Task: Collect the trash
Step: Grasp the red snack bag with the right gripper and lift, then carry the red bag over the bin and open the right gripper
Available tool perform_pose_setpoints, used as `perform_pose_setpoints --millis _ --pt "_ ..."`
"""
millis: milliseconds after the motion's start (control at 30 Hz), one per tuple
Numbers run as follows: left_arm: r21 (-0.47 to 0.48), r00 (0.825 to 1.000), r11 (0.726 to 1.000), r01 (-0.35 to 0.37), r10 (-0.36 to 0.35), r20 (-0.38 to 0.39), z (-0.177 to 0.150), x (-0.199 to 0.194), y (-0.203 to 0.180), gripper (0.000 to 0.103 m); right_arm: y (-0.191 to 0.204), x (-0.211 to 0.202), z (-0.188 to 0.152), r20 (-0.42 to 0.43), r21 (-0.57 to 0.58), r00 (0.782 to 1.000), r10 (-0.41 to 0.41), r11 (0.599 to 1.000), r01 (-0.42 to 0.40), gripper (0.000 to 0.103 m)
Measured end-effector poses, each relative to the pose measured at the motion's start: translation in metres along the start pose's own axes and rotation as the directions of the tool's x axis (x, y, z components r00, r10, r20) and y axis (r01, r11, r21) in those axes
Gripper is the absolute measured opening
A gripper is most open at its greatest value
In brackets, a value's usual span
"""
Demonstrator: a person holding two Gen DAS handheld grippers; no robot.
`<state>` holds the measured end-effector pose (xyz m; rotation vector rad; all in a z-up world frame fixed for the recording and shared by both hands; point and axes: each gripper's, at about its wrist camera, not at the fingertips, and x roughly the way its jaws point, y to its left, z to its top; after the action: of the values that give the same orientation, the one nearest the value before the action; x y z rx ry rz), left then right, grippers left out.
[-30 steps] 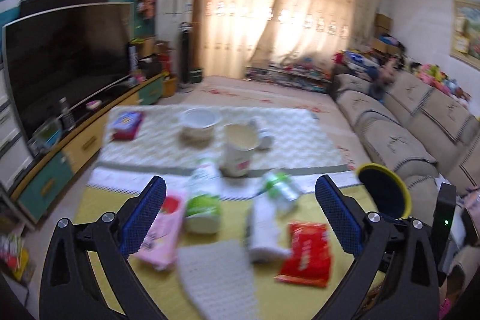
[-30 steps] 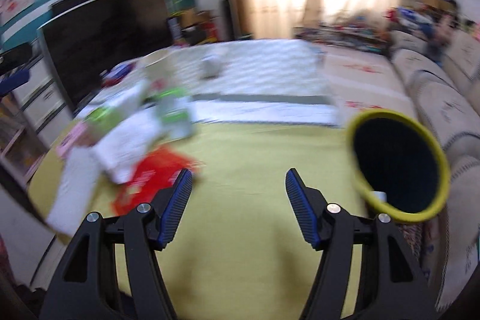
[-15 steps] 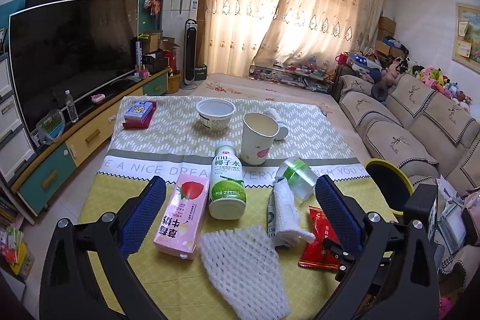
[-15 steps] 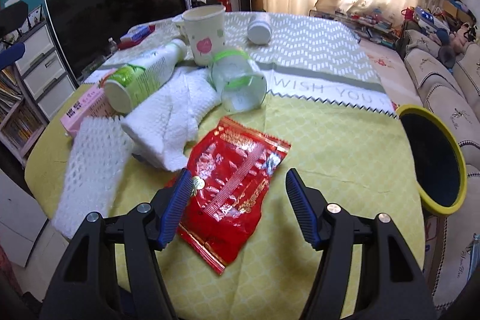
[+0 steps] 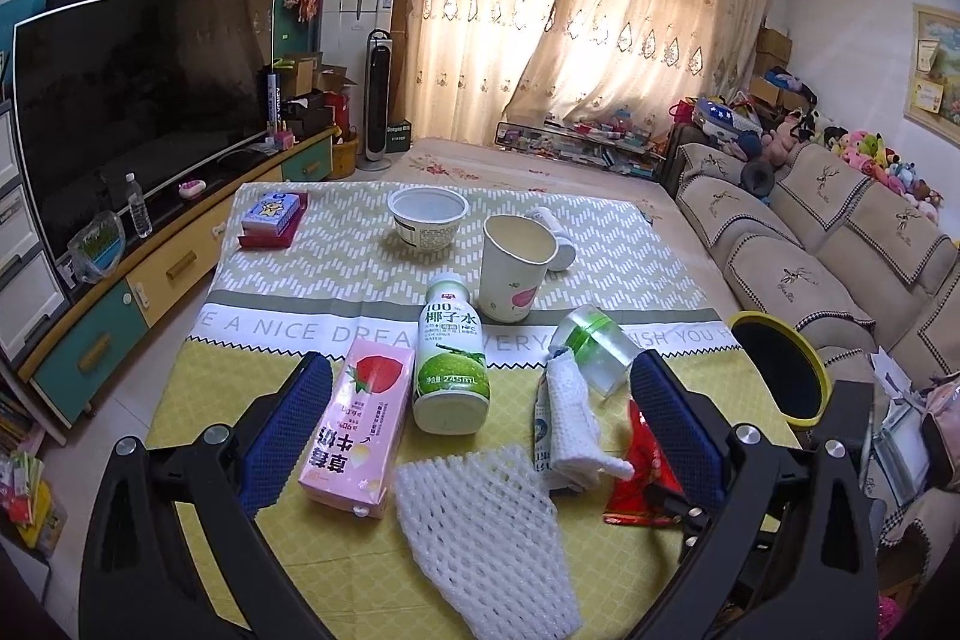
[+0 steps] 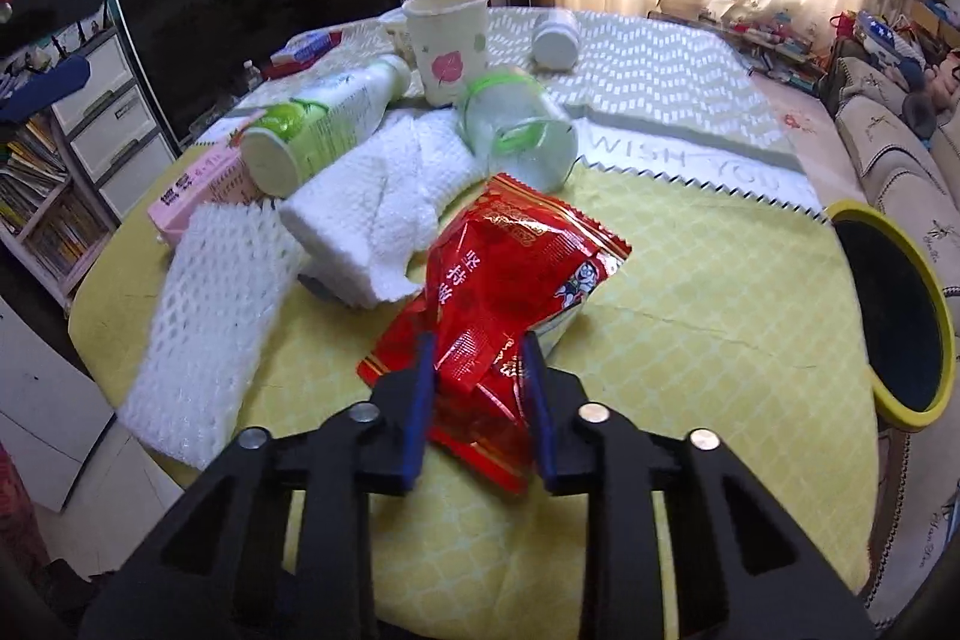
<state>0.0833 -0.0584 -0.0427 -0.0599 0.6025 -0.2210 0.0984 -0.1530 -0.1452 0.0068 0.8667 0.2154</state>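
Note:
My right gripper (image 6: 478,349) is shut on the near end of a red snack wrapper (image 6: 516,268) that lies on the yellow tablecloth (image 6: 708,316); the wrapper also shows in the left wrist view (image 5: 639,472). My left gripper (image 5: 480,397) is open and empty, held above the table. Under it lie a pink strawberry milk carton (image 5: 360,424), a coconut water bottle (image 5: 451,364), white foam netting (image 5: 486,526), a white foam wrap (image 5: 573,418) and a clear plastic cup (image 5: 594,349). A yellow-rimmed bin (image 6: 894,316) stands by the table's right edge.
A paper cup (image 5: 513,274), a white bowl (image 5: 427,217), a small white bottle (image 5: 555,244) and a box (image 5: 271,217) sit on the far half of the table. A TV (image 5: 138,100) stands left and a sofa (image 5: 840,244) right.
My right gripper swung left from the bin toward the trash, came down and closed on the red wrapper. The left wrist view steadied and drew slightly nearer the table.

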Motion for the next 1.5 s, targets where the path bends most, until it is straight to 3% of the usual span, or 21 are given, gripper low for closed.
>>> perform_pose_setpoints --millis 233,467,700,833,1033,1200,1267,1500 --pt "0.001 1.0 1.0 0.0 0.0 0.003 0.0 0.0 0.0 0.098 -0.017 -0.016 0.004 0.046 0.023 0.999 -0.024 0.999 0.023 0.022" --pt "0.011 1.0 1.0 0.0 0.0 -0.001 -0.001 0.002 -0.003 0.098 -0.063 -0.033 0.009 0.095 0.106 0.986 -0.134 0.987 0.123 0.022" --pt "0.019 1.0 1.0 -0.004 0.005 -0.018 -0.003 0.009 -0.01 0.098 -0.149 -0.041 0.014 0.089 0.229 0.937 -0.339 0.922 0.312 0.022" --pt "0.027 1.0 1.0 -0.006 0.007 -0.025 -0.004 0.012 -0.015 0.098 -0.194 -0.033 0.016 0.053 0.28 0.911 -0.409 0.882 0.38 0.022" --pt "0.045 0.999 0.999 -0.008 0.009 -0.031 -0.003 0.015 -0.025 0.098 -0.244 0.001 0.014 -0.045 0.308 0.897 -0.44 0.848 0.431 0.023" --pt "0.051 0.999 0.999 -0.008 0.01 -0.035 -0.003 0.017 -0.028 0.098 -0.268 0.032 0.012 -0.104 0.321 0.89 -0.445 0.832 0.453 0.036" --pt "0.053 0.999 0.999 -0.009 0.011 -0.037 -0.003 0.018 -0.028 0.098 -0.273 0.037 0.01 -0.117 0.33 0.888 -0.445 0.825 0.458 0.043" --pt "0.042 0.999 0.999 -0.008 0.01 -0.051 -0.005 0.022 -0.026 0.098 -0.272 0.031 0.014 -0.108 0.336 0.88 -0.463 0.816 0.471 0.049"
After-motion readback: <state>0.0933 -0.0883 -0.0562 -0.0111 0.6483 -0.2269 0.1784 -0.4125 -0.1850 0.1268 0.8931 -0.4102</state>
